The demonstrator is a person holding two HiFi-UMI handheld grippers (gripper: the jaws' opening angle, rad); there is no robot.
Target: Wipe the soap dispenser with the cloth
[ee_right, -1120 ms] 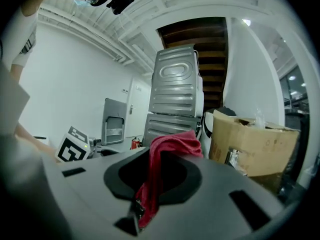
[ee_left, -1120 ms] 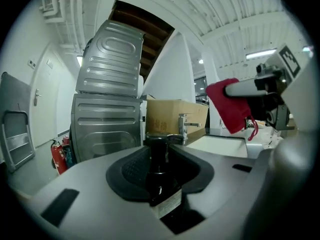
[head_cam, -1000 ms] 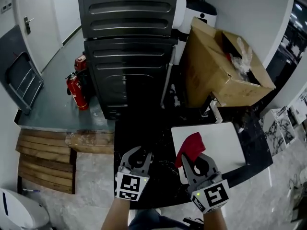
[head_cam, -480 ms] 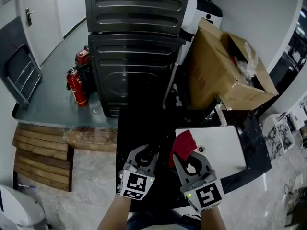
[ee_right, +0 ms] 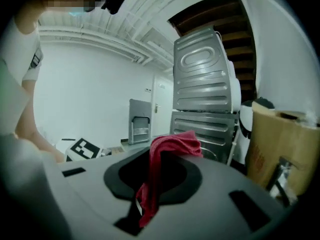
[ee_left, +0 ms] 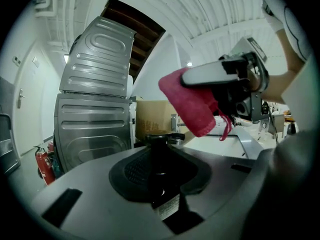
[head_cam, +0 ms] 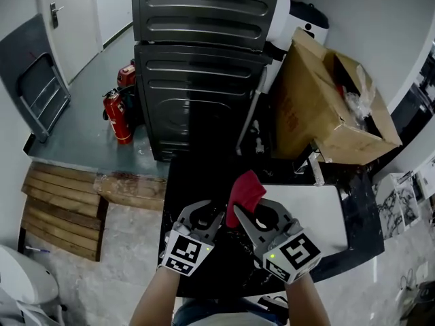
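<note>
The soap dispenser (ee_left: 159,156) is a black pump bottle standing upright between the jaws of my left gripper (ee_left: 160,171), which is shut on it; a small label shows low on the bottle. In the head view it is a dark shape above my left gripper (head_cam: 204,216) and hard to make out against the black counter. My right gripper (head_cam: 249,212) is shut on the red cloth (head_cam: 244,187). The cloth (ee_left: 192,106) hangs just right of and above the pump head, apart from it. The cloth (ee_right: 172,144) drapes out of my right gripper (ee_right: 152,179).
Stacked grey machines (head_cam: 197,66) stand behind the black counter (head_cam: 197,175). An open cardboard box (head_cam: 329,111) leans at the right, and a faucet (head_cam: 316,167) rises over a white basin (head_cam: 312,212). Fire extinguishers (head_cam: 121,117) and wooden slats (head_cam: 58,209) are on the floor at the left.
My right gripper has carried the red cloth leftward, close beside the left gripper and the dispenser. The left gripper has barely moved.
</note>
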